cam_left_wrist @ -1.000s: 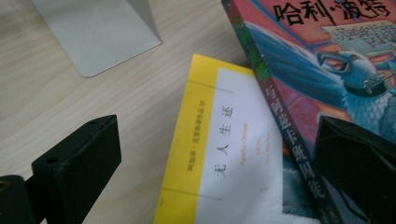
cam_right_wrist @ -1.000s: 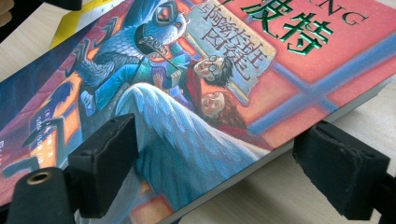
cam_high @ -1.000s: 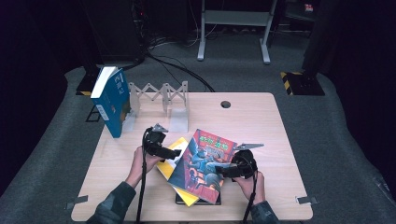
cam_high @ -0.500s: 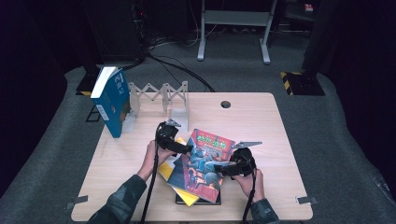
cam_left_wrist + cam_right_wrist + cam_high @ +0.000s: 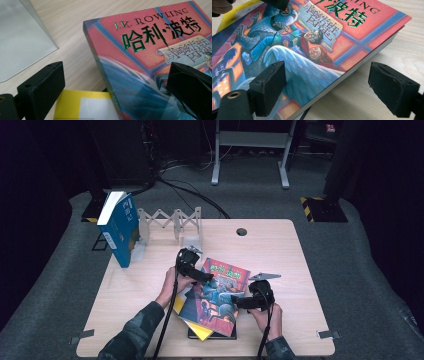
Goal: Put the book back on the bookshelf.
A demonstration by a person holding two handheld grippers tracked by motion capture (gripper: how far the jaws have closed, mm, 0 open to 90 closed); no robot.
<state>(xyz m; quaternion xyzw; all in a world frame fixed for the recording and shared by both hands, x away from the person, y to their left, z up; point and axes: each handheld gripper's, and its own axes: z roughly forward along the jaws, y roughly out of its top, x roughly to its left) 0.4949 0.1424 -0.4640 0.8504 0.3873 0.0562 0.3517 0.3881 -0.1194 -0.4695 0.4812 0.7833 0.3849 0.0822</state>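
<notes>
A red-covered illustrated book lies askew on top of a small stack near the table's front. My left gripper sits at its upper-left corner. In the left gripper view the left gripper is open, one jaw over the cover and the other beside the spine. My right gripper is at the book's right edge. In the right gripper view the right gripper is open astride that edge. Its jaws have just closed a little, pads not pressing on the book.
A yellow book and a dark one lie under the red book. A blue book stands at the back left beside a white folding rack. A clear plastic piece stands near the left gripper. The table has a hole.
My left hand has moved right from beside the stack to the red book's upper-left corner. The right hand has stayed at the book's right edge.
</notes>
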